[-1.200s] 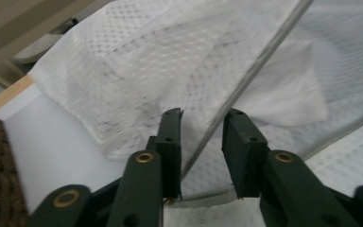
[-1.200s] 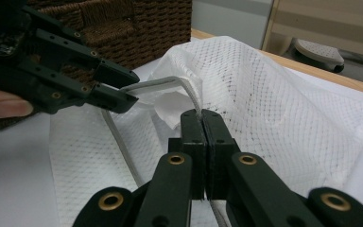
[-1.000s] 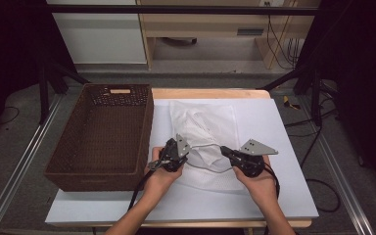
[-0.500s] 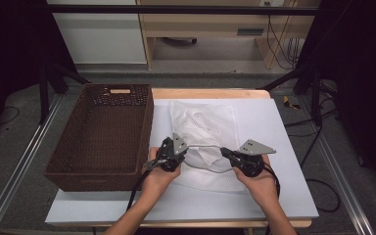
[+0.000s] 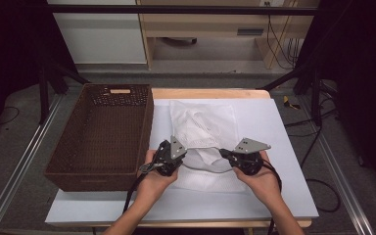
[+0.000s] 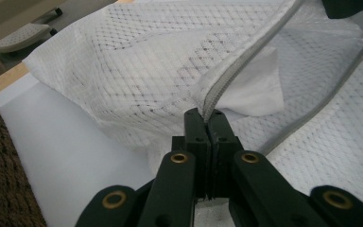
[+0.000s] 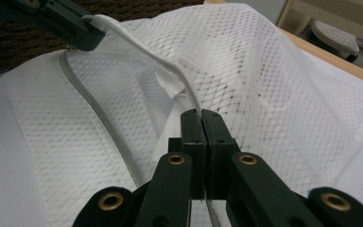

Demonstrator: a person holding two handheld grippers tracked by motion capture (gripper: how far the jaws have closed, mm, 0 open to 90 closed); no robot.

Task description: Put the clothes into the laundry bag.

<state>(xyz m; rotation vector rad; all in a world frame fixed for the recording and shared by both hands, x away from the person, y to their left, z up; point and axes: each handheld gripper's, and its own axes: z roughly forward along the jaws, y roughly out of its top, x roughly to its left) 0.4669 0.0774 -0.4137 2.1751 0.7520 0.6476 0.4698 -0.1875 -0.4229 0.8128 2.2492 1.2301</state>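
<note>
A white mesh bag (image 5: 203, 122) lies on the white table top (image 5: 284, 147), its zipped mouth toward me. My left gripper (image 5: 186, 156) is shut on the upper zipper edge (image 6: 246, 61) at the mouth's left end, jaws pressed together on it (image 6: 207, 120). At the mouth's right end, my right gripper (image 5: 223, 153) pinches the same edge (image 7: 201, 118). The edge hangs lifted between the two grippers and the mouth gapes. A white folded cloth (image 6: 260, 94) shows inside the bag. The left gripper (image 7: 71, 23) appears far off in the right gripper view.
A brown wicker basket (image 5: 103, 142) stands on the left of the table, close beside the left hand. The table's wooden far edge (image 5: 205, 93) lies behind the bag. Bare table surface extends to the right and in front of the hands.
The left gripper has lifted slightly with the bag's zipper edge pinched in it. The right gripper has stayed where it was.
</note>
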